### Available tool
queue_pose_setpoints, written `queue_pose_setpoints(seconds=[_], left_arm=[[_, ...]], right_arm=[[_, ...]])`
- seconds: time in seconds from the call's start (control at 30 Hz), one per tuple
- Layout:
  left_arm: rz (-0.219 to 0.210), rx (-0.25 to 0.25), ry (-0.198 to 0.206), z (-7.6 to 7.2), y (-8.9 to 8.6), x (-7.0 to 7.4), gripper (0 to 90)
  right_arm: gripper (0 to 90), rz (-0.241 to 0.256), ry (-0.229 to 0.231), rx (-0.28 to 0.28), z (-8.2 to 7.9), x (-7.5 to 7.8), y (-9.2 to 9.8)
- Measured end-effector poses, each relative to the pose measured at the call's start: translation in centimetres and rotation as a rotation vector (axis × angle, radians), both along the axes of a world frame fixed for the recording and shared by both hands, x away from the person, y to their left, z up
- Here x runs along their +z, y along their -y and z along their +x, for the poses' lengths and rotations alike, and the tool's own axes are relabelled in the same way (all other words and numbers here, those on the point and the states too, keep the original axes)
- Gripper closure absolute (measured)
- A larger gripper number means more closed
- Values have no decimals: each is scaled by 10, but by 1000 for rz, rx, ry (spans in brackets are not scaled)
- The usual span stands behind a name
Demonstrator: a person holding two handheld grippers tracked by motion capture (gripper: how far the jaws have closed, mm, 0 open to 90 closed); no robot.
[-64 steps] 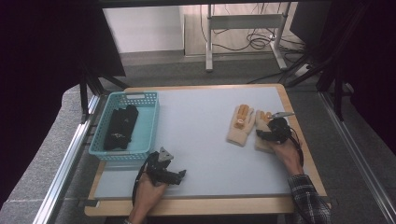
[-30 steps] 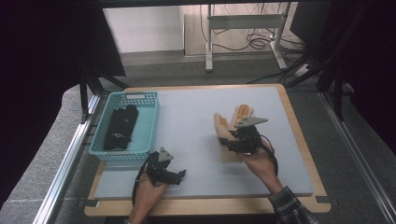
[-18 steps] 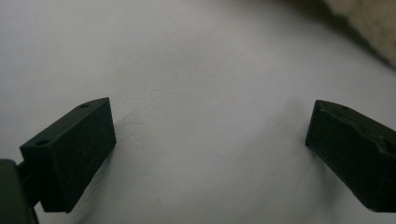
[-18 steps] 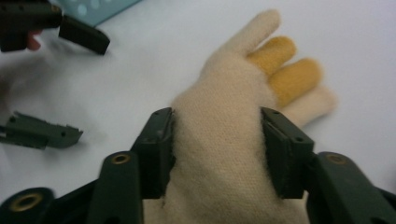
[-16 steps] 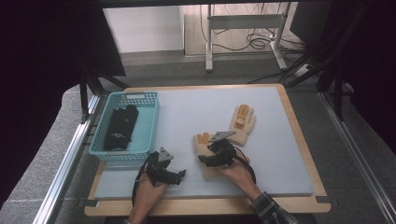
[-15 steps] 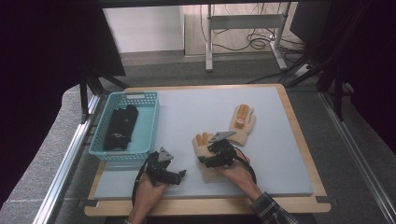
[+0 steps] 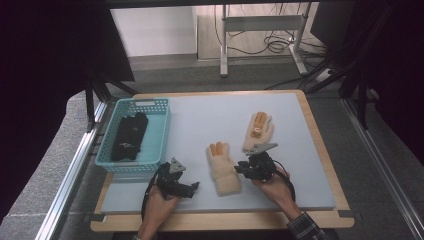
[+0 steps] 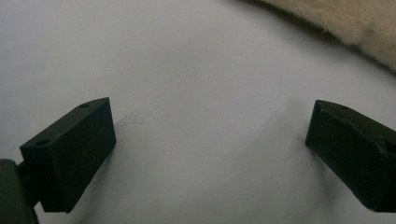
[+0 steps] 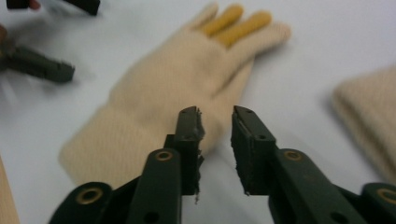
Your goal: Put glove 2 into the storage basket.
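1. Open mat lies between the left gripper [image 7: 181, 183] and the near glove [image 7: 223, 167]; nothing blocks that stretch.
2. The near glove sits just beside the right gripper [image 7: 245, 167], barring its path leftward.
3. The far glove [image 7: 258, 131] lies just beyond.
4. The basket [image 7: 161, 131] walls the left side.

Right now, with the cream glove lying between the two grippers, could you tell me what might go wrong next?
1. The right gripper has its jaws slightly apart at the edge of the cream knitted glove with orange fingertips; a shallow pinch may slip off the knit.
2. The left gripper sits open close to the same glove; both closing in could collide.
3. The second cream glove lies close behind and could be dragged along.
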State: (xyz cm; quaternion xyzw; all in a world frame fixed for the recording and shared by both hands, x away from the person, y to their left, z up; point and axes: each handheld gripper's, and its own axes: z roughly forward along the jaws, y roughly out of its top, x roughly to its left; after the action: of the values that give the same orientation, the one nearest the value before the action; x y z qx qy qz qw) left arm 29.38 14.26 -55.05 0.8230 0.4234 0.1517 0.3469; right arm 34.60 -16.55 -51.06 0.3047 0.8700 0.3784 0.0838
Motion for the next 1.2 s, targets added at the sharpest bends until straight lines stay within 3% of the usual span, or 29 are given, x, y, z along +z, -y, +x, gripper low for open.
queue_pose_setpoints(seconds=[0.17, 0.27, 0.33, 0.43, 0.5, 0.6, 0.63, 0.7, 0.77, 0.87, 0.93, 0.97, 1.07, 1.2], left_arm=[[1, 0, 0, 0, 0, 0, 19], [0, 0, 0, 0, 0, 0, 18], [0, 0, 0, 0, 0, 0, 19], [0, 0, 0, 0, 0, 0, 19], [0, 0, 0, 0, 0, 0, 19], [1, 0, -1, 0, 0, 0, 19], [-1, 0, 0, 0, 0, 0, 19], [-1, 0, 0, 0, 0, 0, 19], [-1, 0, 0, 0, 0, 0, 19], [-1, 0, 0, 0, 0, 0, 19], [0, 0, -1, 0, 0, 0, 19], [0, 0, -1, 0, 0, 0, 19], [0, 0, 0, 0, 0, 0, 19], [0, 0, -1, 0, 0, 0, 19]], right_arm=[[753, 6, -26, 10, -10, -12, 5], [753, 6, -37, 62, -19, -14, -4], [750, -4, -4, 65, -21, -9, -7], [729, 23, 32, 17, -7, 2, -6], [663, 25, 39, -23, 9, 4, -10], [625, 35, 7, -43, 31, -2, -21], [631, 33, -9, -42, 36, -7, -26], [745, -2, -38, -32, 42, -15, -35], [852, 22, -40, -31, 40, -17, -35], [860, 17, 17, -42, 31, -5, -31], [826, 45, 47, -63, 26, 4, -24], [763, 48, 51, -74, 27, 6, -20], [663, 33, 33, -107, 36, 3, -11], [604, 54, 37, -98, 38, 3, -2]])
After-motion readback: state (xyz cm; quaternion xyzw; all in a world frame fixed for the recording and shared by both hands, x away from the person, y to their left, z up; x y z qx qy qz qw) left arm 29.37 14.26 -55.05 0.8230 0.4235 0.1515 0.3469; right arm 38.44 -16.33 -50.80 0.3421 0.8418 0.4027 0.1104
